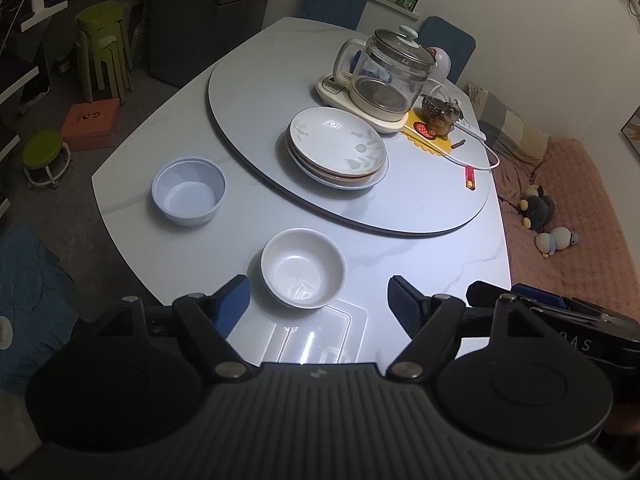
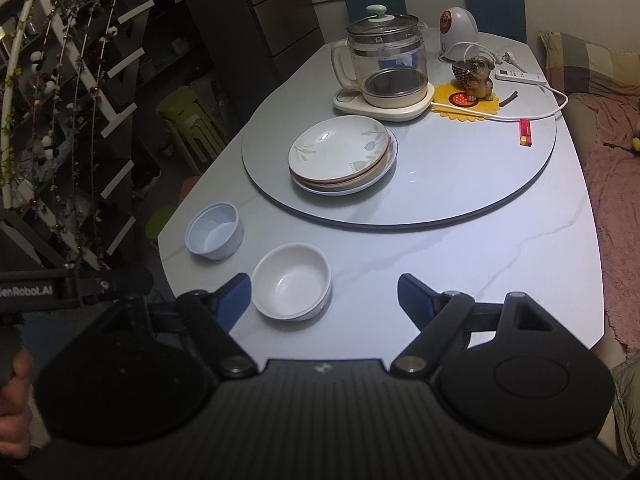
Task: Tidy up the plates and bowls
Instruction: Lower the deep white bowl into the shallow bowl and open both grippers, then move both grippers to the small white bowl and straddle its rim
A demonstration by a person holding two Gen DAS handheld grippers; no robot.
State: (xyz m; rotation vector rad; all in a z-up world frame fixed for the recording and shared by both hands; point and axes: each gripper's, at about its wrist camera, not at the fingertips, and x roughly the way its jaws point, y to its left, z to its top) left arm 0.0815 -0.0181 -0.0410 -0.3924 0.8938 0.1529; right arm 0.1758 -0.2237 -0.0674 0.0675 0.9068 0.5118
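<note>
On the table (image 2: 460, 264), a blue bowl (image 2: 214, 236) sits far left and a white bowl (image 2: 292, 286) nearer, loose for nesting. Plates (image 2: 342, 154) are stacked on the turntable (image 2: 460, 184). Both tools, left tool (image 1: 318, 294) and right tool (image 2: 324, 294), hover spread and empty.

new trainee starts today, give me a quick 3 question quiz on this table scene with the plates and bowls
1. True or false: the plate stack sits on the round turntable.
2. Which bowl lies nearer the grippers: A) the white bowl B) the pale blue bowl?
3. Fill in: the left gripper and the right gripper are both ____, holding nothing.

Key: 1 true; 2 A; 3 open.
</note>
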